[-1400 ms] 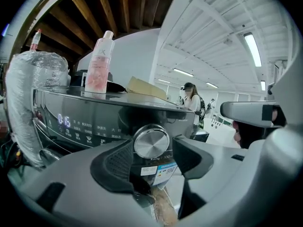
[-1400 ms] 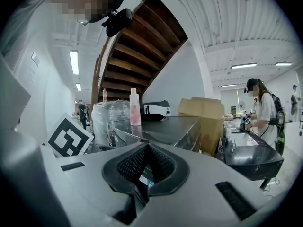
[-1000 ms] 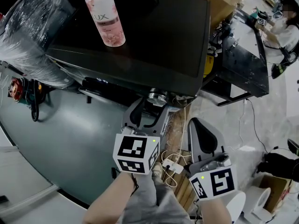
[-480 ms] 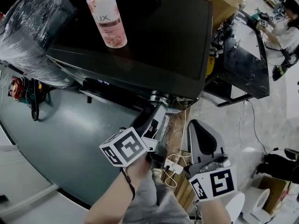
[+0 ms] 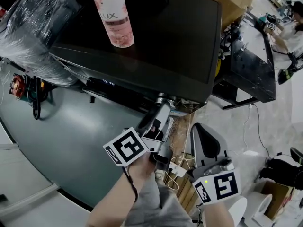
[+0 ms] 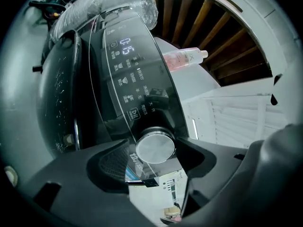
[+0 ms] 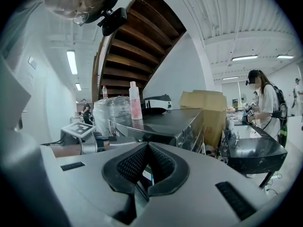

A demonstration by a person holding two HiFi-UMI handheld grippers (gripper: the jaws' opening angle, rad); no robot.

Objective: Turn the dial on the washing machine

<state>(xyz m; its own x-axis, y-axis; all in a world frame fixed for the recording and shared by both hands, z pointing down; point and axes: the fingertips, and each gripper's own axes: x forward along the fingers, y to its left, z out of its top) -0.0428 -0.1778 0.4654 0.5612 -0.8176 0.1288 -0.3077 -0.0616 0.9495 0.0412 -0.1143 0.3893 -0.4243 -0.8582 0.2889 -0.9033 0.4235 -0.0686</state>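
Your left gripper (image 5: 161, 111) is up against the front of the dark, glossy-topped washing machine (image 5: 165, 41). Its jaws are spread wide on either side of the round brushed-silver dial (image 6: 155, 148). They have just been opening, and the dial stands between the pads with neither one pressing on its rim. The gripper's marker cube (image 5: 125, 147) is tilted over to one side.

The dial sits at the near end of the curved black control panel (image 6: 137, 84), just past the play-pause symbol, with white icons and lit digits further along. From your head view it lies under the front lip of the machine, near the right corner.

Your right gripper (image 7: 149, 146) hangs back — nearer to you and to the right, well apart from the machine. Its pads are pressed together at the tips with nothing between them.

A pink plastic bottle (image 5: 116, 18) stands upright on the machine's top, and a bundle wrapped in clear plastic film (image 5: 33, 27) lies beside the machine's left edge.
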